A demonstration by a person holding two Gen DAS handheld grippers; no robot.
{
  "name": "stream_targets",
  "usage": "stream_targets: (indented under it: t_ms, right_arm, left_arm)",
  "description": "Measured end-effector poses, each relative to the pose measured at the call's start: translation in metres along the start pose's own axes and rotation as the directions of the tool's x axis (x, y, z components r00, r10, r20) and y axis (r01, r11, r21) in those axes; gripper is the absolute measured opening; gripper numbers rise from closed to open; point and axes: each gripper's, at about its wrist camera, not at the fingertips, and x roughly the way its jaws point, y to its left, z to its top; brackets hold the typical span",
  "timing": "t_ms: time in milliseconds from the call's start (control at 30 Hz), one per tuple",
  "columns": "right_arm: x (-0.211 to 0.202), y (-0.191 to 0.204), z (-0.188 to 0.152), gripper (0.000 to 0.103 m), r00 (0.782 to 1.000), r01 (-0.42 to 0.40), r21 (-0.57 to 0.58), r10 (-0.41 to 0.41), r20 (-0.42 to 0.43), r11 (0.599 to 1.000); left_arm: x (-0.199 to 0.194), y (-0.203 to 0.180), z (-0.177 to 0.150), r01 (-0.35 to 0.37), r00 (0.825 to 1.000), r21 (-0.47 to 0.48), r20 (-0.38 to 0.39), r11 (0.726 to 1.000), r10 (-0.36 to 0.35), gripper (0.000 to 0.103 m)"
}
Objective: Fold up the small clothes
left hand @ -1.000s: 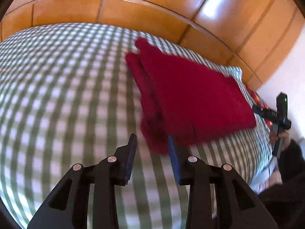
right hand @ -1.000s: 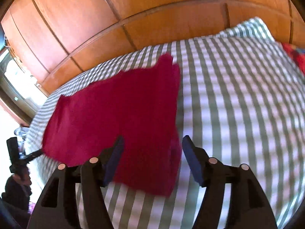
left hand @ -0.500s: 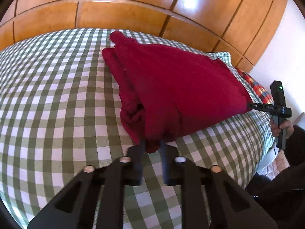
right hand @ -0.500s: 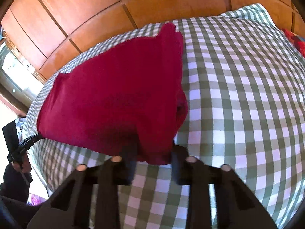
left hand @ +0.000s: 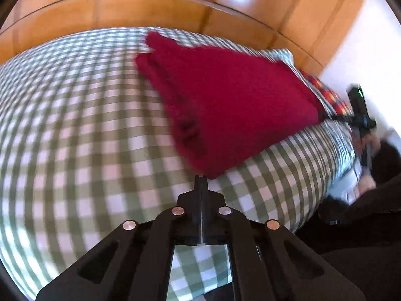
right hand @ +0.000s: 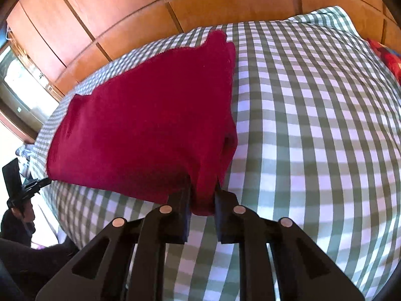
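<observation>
A deep red, fuzzy knit garment (right hand: 150, 125), folded flat with doubled layers along one side, lies on the green-and-white checked bed cover (right hand: 313, 125). The right claw (right hand: 202, 209) pinches its near corner, jaws having just been closing on the bunched cloth. The left claw (left hand: 201, 180), jaws together, nips the other near corner's tip (left hand: 210, 173). Bare checked cover spreads on both sides; orange wooden panelling (right hand: 150, 12) stands beyond the far edge.

Your left wrist camera looks steeply down along its fingers, close over the checked bedspread (left hand: 75, 125). Your right one does likewise from the opposite side. Both share the red garment (left hand: 225, 105) (right hand: 150, 125) and wooden wardrobe (left hand: 175, 7).
</observation>
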Motion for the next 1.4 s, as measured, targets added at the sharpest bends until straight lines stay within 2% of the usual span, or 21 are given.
stream_targets:
  t_ms: [133,200,267,333,500,567,667,700,733,767,867,900,967,1000,1133,1200,1233,1267,1333,1367,1400]
  right_arm:
    - [-0.001,-0.008,-0.002,0.018,1.0,-0.024,0.029,0.024,0.002,0.999]
    - [-0.006,-0.011,-0.002,0.03,0.999,-0.034,0.04,0.034,0.013,0.999]
    - [-0.02,-0.022,-0.005,0.045,0.999,-0.033,0.051,0.032,0.031,0.998]
    - [-0.038,-0.03,-0.008,0.05,0.998,-0.024,0.063,0.02,0.06,0.998]
    - [-0.057,-0.039,-0.023,0.049,0.997,-0.014,0.077,0.008,0.079,0.997]
    - [-0.054,-0.038,-0.027,0.049,0.996,-0.019,0.081,0.012,0.084,0.997]
    - [-0.044,-0.03,-0.027,0.043,0.996,-0.037,0.07,0.03,0.089,0.997]
    - [-0.039,-0.025,-0.027,0.038,0.995,-0.038,0.068,0.031,0.09,0.997]
    - [-0.033,-0.022,-0.025,0.017,0.996,-0.038,0.06,0.033,0.082,0.997]
    - [-0.03,-0.02,-0.024,0.012,0.997,-0.029,0.049,0.025,0.072,0.998]
    - [-0.041,-0.012,-0.023,0.01,0.997,-0.037,-0.019,0.038,0.061,0.999]
    - [-0.051,-0.01,-0.023,0.01,0.996,-0.045,-0.037,0.048,0.072,0.998]
    - [-0.063,-0.01,-0.023,0.009,0.995,-0.034,-0.07,0.04,0.087,0.997]
    - [-0.06,-0.012,-0.023,0.008,0.998,0.006,-0.079,0.0,0.07,0.997]
    - [-0.026,-0.016,-0.027,0.009,0.999,0.047,-0.072,-0.048,-0.016,0.996]
    - [-0.024,-0.017,-0.027,0.014,0.999,0.03,-0.054,-0.031,-0.022,0.998]
    - [-0.027,-0.019,-0.025,0.027,1.0,0.01,-0.042,-0.011,-0.027,0.999]
    - [-0.034,-0.022,-0.022,0.048,1.0,0.012,-0.034,-0.013,-0.017,0.999]
    - [-0.046,-0.026,-0.013,0.051,1.0,0.021,-0.036,-0.021,0.014,0.999]
    - [-0.053,-0.03,-0.007,0.051,0.999,0.021,-0.028,-0.02,0.031,0.999]
    - [-0.056,-0.031,0.001,0.051,0.998,0.018,-0.011,-0.017,0.056,1.0]
  left_arm:
    - [-0.023,0.038,-0.006,-0.024,0.996,-0.215,0.082,0.976,0.043,0.0]
    - [-0.035,0.046,-0.004,-0.023,0.989,-0.269,0.132,0.963,0.061,0.0]
    - [-0.043,0.039,0.003,-0.009,0.984,-0.265,0.171,0.964,0.057,0.0]
    - [-0.044,0.024,0.011,0.013,0.982,-0.233,0.187,0.972,0.032,0.0]
    - [-0.015,-0.024,0.028,0.007,0.987,-0.129,0.159,0.992,0.014,0.0]
    - [0.006,-0.032,0.034,-0.011,0.991,-0.143,0.13,0.99,0.03,0.0]
    - [0.016,-0.039,0.038,0.015,0.99,-0.17,0.141,0.985,0.009,0.0]
    - [0.017,-0.043,0.038,0.015,0.99,-0.166,0.143,0.986,0.01,0.0]
    - [0.02,-0.048,0.04,0.007,0.989,-0.152,0.144,0.988,0.015,0.0]
    - [0.023,-0.051,0.041,-0.018,0.99,-0.14,0.137,0.99,0.037,0.0]
    - [0.04,-0.046,0.041,-0.136,0.988,-0.153,0.052,0.979,0.145,0.0]
    - [0.042,-0.043,0.039,-0.151,0.987,-0.16,0.038,0.975,0.159,0.0]
    - [0.044,-0.04,0.035,-0.157,0.986,-0.158,0.037,0.975,0.164,0.0]
    - [0.046,-0.04,0.034,-0.163,0.985,-0.147,0.03,0.976,0.169,0.0]
    - [0.053,-0.039,0.036,-0.158,0.987,-0.156,0.011,0.975,0.162,0.0]
    - [0.048,-0.04,0.038,-0.152,0.988,-0.161,0.014,0.975,0.156,0.0]
    - [0.043,-0.04,0.039,-0.136,0.99,-0.165,0.025,0.977,0.142,0.0]
    - [0.038,-0.04,0.039,-0.121,0.991,-0.168,0.039,0.978,0.129,0.0]
    - [0.026,-0.038,0.042,-0.097,0.99,-0.172,0.083,0.98,0.113,0.0]
    - [0.022,-0.035,0.045,-0.08,0.99,-0.179,0.104,0.981,0.099,0.012]
    - [0.02,-0.031,0.048,-0.066,0.99,-0.186,0.114,0.98,0.088,0.029]
